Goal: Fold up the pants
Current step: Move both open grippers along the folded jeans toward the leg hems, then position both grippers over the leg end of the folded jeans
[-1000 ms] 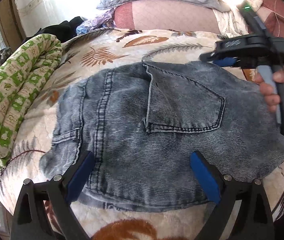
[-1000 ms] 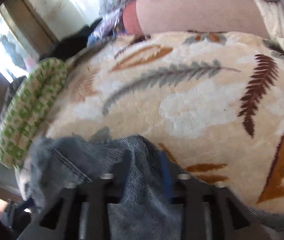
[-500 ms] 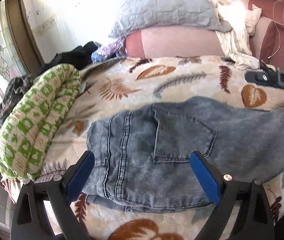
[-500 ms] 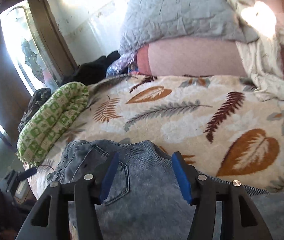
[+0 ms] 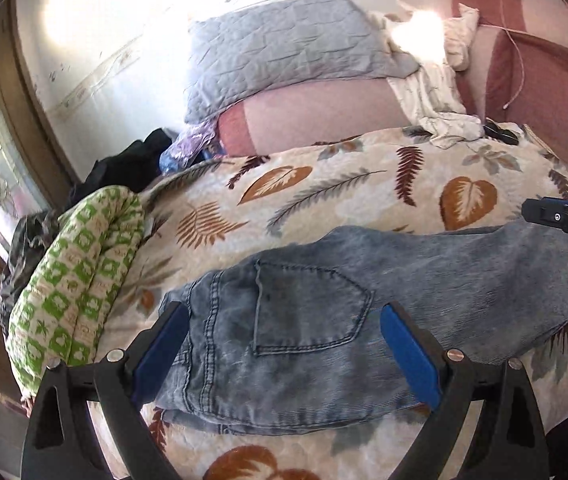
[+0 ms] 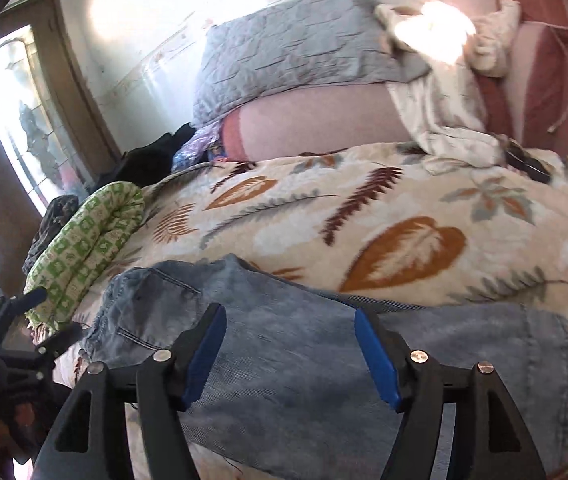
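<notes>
Denim jeans [image 5: 363, 312] lie on the leaf-print blanket [image 5: 323, 200] at the near edge of the bed, stretched sideways in a long flat band. At the left end the back pocket faces up, with the waistband just beyond it toward the green quilt roll [image 5: 72, 276]; the right wrist view shows the legs [image 6: 463, 340] running off to the right. More denim peeks out under the bottom edge near the waist, so the jeans look already folded lengthwise, one leg laid over the other. How many layers sit there I cannot tell.

The left gripper [image 5: 284, 344] hangs above the seat of the jeans, its blue pads spread wide on either side of the pocket, gripping nothing. The right gripper [image 6: 289, 348] hangs over the leg part, pads likewise spread apart with no cloth between them. Part of the right tool shows at the right edge of the left view.

Judging from the long shape, the first fold is done and the crosswise folds remain: the hem end probably needs bringing over toward the waist, once or twice, to make a compact stack. The surface looks fairly smooth, with slight rumpling near the waistband
</notes>
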`<state>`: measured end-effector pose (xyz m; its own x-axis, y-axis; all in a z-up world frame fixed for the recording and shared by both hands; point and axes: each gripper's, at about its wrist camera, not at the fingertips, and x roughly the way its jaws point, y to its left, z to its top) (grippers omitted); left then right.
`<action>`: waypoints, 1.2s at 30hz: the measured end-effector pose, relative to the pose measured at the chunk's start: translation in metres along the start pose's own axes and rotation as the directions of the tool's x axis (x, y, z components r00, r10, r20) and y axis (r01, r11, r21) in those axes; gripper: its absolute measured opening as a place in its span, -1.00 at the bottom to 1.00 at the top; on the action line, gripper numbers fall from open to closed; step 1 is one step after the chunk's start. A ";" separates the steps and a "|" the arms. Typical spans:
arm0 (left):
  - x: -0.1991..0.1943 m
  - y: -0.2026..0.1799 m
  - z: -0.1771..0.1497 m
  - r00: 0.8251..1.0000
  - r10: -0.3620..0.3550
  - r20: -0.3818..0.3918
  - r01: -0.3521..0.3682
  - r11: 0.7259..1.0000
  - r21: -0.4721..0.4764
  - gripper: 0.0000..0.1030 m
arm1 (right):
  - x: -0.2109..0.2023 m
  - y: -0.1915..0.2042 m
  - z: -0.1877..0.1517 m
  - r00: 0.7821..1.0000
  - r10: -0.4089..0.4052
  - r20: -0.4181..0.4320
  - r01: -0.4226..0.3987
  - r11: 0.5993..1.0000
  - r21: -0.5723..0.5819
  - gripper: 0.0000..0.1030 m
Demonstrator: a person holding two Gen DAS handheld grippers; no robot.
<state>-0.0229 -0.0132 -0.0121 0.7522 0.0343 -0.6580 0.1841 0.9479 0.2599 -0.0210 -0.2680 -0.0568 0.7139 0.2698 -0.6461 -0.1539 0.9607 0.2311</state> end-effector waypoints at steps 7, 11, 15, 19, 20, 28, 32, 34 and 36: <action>-0.006 -0.024 0.009 1.000 0.009 0.013 -0.010 0.999 0.050 0.87 | -0.027 -0.038 -0.004 0.998 -0.054 0.029 0.052 0.996 0.073 0.38; -0.008 -0.034 0.013 1.000 0.005 0.014 -0.006 0.998 0.067 0.87 | -0.038 -0.050 -0.004 0.996 -0.074 0.046 0.069 0.993 0.096 0.38; -0.008 -0.043 0.014 1.000 -0.008 0.012 0.007 0.996 0.085 0.87 | -0.045 -0.054 -0.006 0.995 -0.089 0.047 0.084 0.991 0.101 0.38; 0.002 -0.051 0.008 0.998 -0.061 -0.028 0.063 0.995 0.075 0.87 | -0.048 -0.060 -0.012 0.990 -0.140 0.018 0.138 0.986 0.094 0.39; 0.006 -0.055 0.006 0.997 -0.070 -0.043 0.074 0.994 0.078 0.87 | -0.048 -0.066 -0.014 0.989 -0.145 0.002 0.144 0.984 0.108 0.39; 0.043 -0.085 -0.021 0.979 -0.108 -0.171 0.129 0.984 0.121 0.87 | -0.055 -0.138 -0.039 0.986 -0.121 -0.113 0.154 0.921 0.357 0.39; 0.059 -0.092 -0.027 0.971 -0.109 -0.213 0.137 0.983 0.120 0.87 | -0.055 -0.161 -0.052 0.988 -0.067 -0.138 0.122 0.887 0.445 0.39; 0.065 -0.095 -0.030 0.968 -0.106 -0.228 0.137 0.982 0.127 0.87 | -0.054 -0.163 -0.054 0.989 -0.046 -0.139 0.106 0.882 0.460 0.39; 0.072 -0.099 -0.034 0.962 -0.103 -0.254 0.141 0.981 0.135 0.87 | -0.050 -0.165 -0.055 0.988 -0.025 -0.152 0.095 0.877 0.472 0.39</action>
<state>-0.0084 -0.0937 -0.1097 0.5436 0.0155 -0.8392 0.3718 0.8919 0.2574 -0.0692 -0.4368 -0.1025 0.6054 0.2523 -0.7548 0.2552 0.8368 0.4844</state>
